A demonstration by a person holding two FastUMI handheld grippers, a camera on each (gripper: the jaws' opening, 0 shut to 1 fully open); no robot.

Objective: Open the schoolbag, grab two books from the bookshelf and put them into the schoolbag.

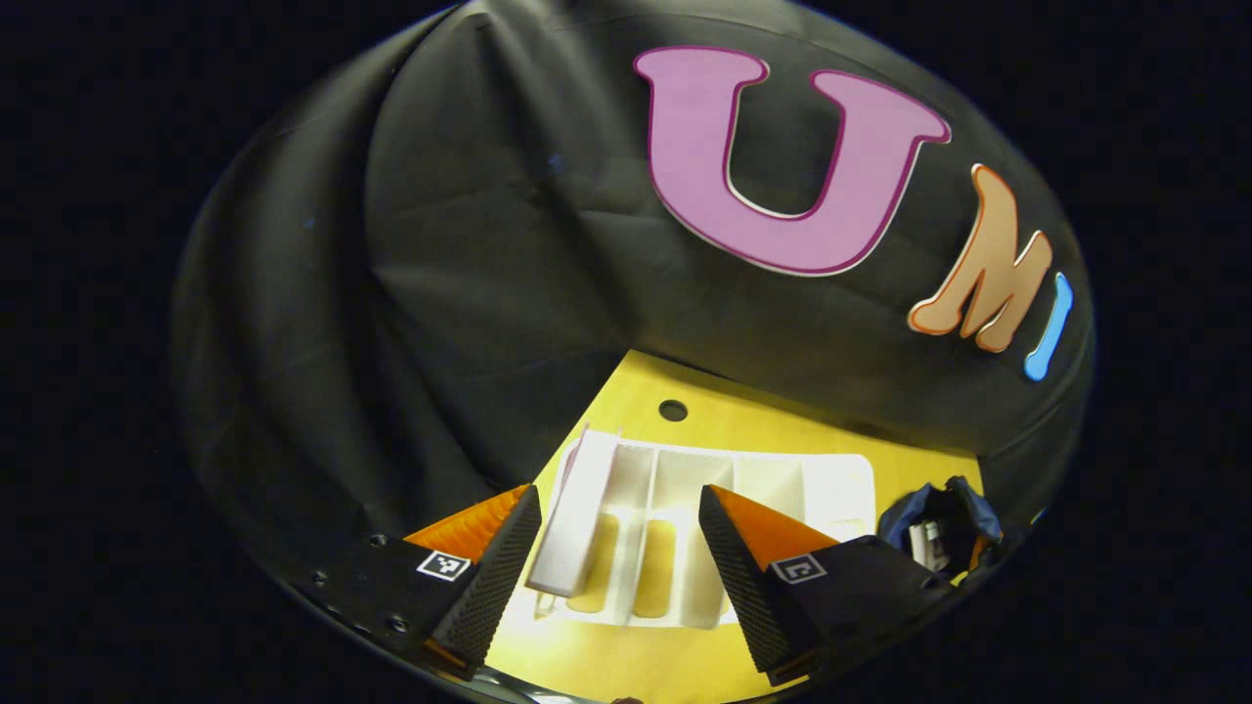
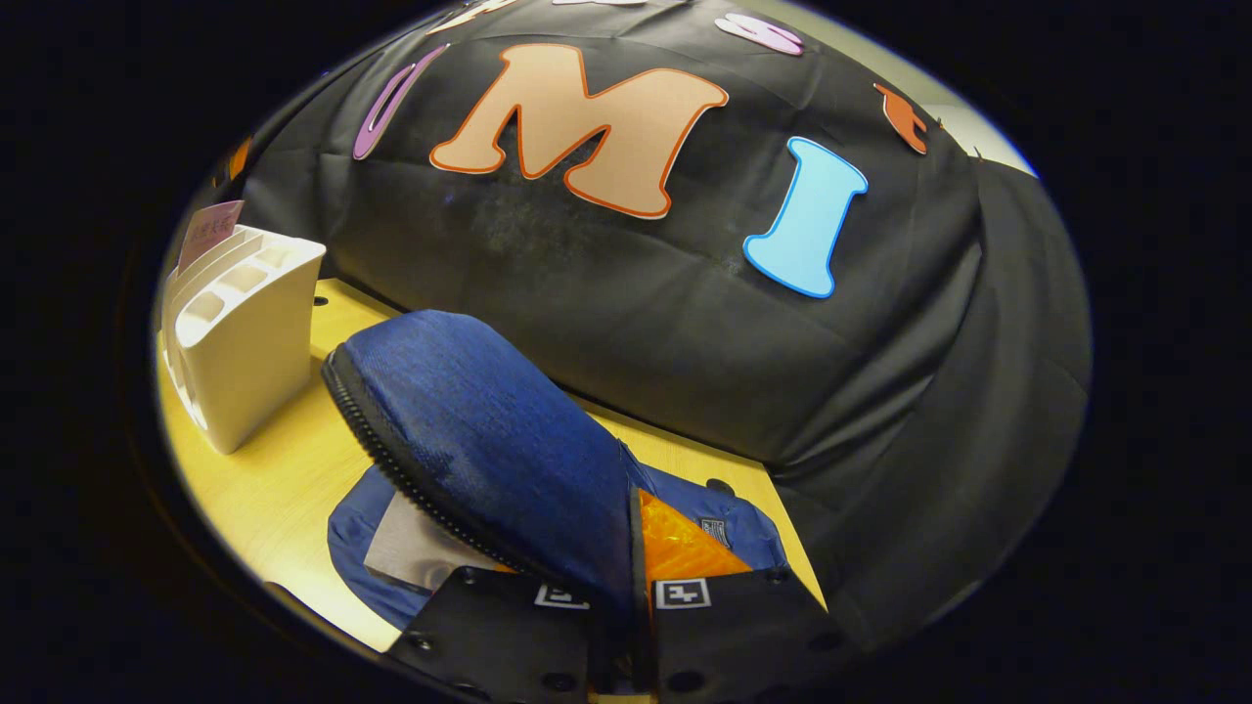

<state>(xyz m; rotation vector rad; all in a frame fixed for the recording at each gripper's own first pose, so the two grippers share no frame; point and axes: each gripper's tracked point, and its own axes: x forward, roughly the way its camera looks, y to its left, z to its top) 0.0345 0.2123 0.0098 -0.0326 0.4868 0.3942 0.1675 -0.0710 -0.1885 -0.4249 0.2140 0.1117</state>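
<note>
Schoolbag [image 2: 469,430] flap is pinched up by the right gripper [image 2: 626,596], judged to keep the bag on the bench [image 2: 264,479] open. One book [image 1: 577,518] leans in the bookshelf [image 1: 831,479], framed by the released left gripper [image 1: 616,567].

The rack [image 1: 685,528] is white, and so is the book [image 1: 577,518] leaning in it — with a pink card [image 2: 208,230] at its far end. The table [image 1: 910,460] is yellow wood-grain. The bag [image 2: 489,440] is dark blue denim-like weave, black zip teeth, grey book [image 2: 416,552] inside — orange shows beside it.
</note>
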